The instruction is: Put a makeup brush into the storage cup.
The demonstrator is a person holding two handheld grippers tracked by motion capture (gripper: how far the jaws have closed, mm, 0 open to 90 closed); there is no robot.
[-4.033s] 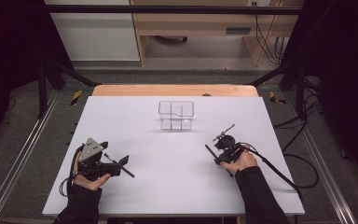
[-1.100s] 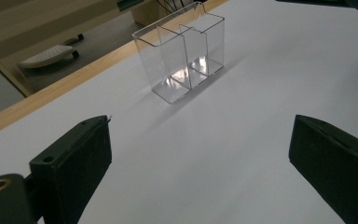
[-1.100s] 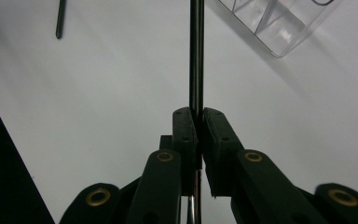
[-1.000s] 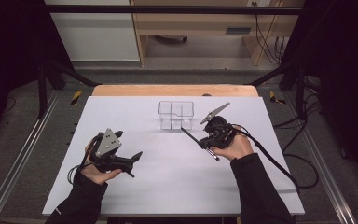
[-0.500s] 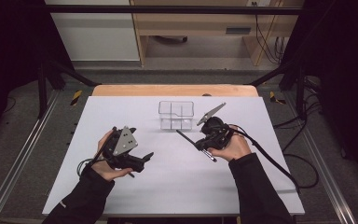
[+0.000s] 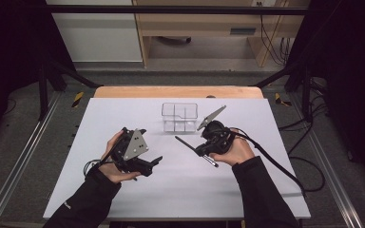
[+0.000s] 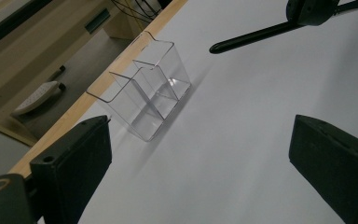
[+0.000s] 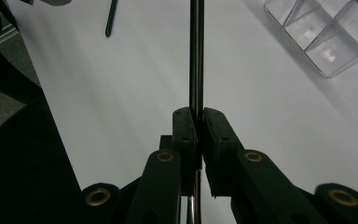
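**While the right gripper clamps a pen, the clear organizer waits just beyond it**

Whereas the white table (image 6: 123, 114) carries little else, the clear organizer (image 6: 179, 117) stands ahead of both grippers, near the far edge, divided into open-topped compartments. It lies just beyond and slightly left of the right gripper (image 6: 208, 145), and well apart, ahead and to the right, from the left gripper (image 6: 156, 162); the right hand is judged the nearer. The right gripper's jaws are pressed together on a thin black pen (image 8: 196, 51), whose long axis runs straight out along the jaws. In the high view the pen (image 6: 186, 142) points left and slightly away, lying nearly level, so its tip passes in front of the organizer rather than over it. The coming move probably calls for tipping the pen upright above a compartment. The left gripper's jaws are spread wide and hold nothing. Nothing stands between pen and organizer; the left gripper is off to the pen's tip side.
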